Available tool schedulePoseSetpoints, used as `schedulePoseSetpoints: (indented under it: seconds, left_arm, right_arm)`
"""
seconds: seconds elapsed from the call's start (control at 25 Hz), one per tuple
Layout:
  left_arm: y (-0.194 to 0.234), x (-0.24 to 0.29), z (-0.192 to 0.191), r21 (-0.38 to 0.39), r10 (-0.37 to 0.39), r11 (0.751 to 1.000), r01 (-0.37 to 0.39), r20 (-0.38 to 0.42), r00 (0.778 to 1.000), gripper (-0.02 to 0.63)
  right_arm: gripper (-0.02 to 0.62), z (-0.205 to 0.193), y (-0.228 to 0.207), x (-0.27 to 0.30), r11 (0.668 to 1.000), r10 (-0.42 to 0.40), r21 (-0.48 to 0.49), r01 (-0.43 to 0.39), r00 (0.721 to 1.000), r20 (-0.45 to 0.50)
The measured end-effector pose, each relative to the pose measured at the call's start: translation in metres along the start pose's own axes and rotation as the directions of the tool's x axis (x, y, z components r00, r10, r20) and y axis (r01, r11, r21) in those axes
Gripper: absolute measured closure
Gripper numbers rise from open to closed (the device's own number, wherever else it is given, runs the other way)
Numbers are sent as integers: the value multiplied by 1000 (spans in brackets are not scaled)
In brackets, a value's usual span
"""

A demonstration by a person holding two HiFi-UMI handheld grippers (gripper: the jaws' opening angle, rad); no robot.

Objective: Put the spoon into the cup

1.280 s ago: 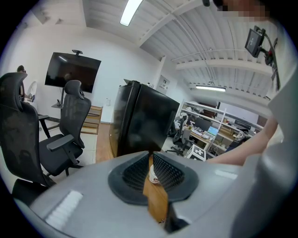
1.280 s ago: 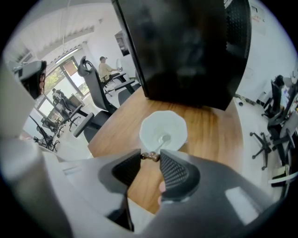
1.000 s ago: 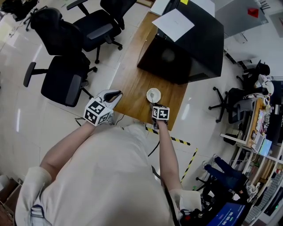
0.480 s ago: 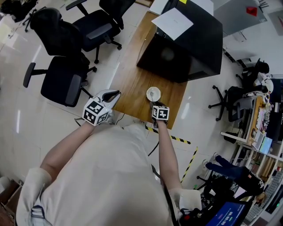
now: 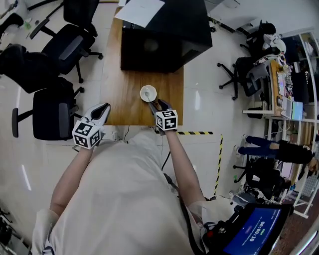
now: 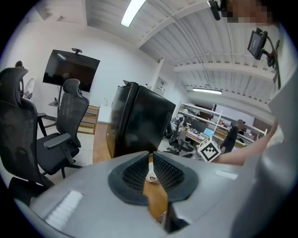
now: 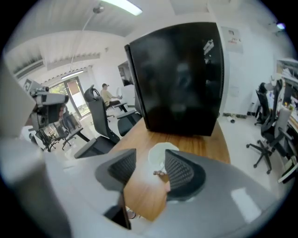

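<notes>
A white cup (image 5: 148, 92) stands on the wooden table (image 5: 124, 99) near its front edge. The spoon (image 5: 153, 102) rests in it, handle sloping out toward my right gripper (image 5: 158, 104). In the right gripper view the cup (image 7: 159, 155) sits just beyond the open right gripper (image 7: 150, 160), and the spoon's handle tip (image 7: 159, 173) lies beside the right-hand finger, free of it. My left gripper (image 5: 103, 108) hovers at the table's left front corner, shut and holding nothing. In the left gripper view the cup (image 6: 150, 176) shows through the thin slit of the left gripper (image 6: 151, 158).
A large black box (image 5: 159, 30) with a white sheet of paper (image 5: 139, 9) on top fills the far half of the table. Office chairs (image 5: 50, 107) stand to the left. More chairs (image 5: 244, 69) are on the right. Yellow-black floor tape (image 5: 199, 133) runs by the table's front.
The head view has swung, so the table now sits upright in it. Both grippers hold much the same places beside the cup as before.
</notes>
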State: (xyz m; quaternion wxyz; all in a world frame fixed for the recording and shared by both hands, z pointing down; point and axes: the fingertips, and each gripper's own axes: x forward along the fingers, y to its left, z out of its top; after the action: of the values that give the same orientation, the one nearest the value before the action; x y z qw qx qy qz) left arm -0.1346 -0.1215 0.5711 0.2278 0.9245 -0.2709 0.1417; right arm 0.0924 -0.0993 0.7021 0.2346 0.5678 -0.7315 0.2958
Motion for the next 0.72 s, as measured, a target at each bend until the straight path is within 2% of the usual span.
schedulePoseSetpoints:
  seconds: [0.36, 0.72]
  left_arm:
    - [-13, 12, 2, 8, -80, 997, 80, 11, 997, 600]
    - [-33, 15, -7, -12, -107, 994, 107, 10, 994, 600]
  right_arm:
    - [400, 52, 46, -59, 1000, 9, 8, -10, 978, 207]
    - [405, 53, 54, -102, 1000, 8, -10, -6, 962, 273]
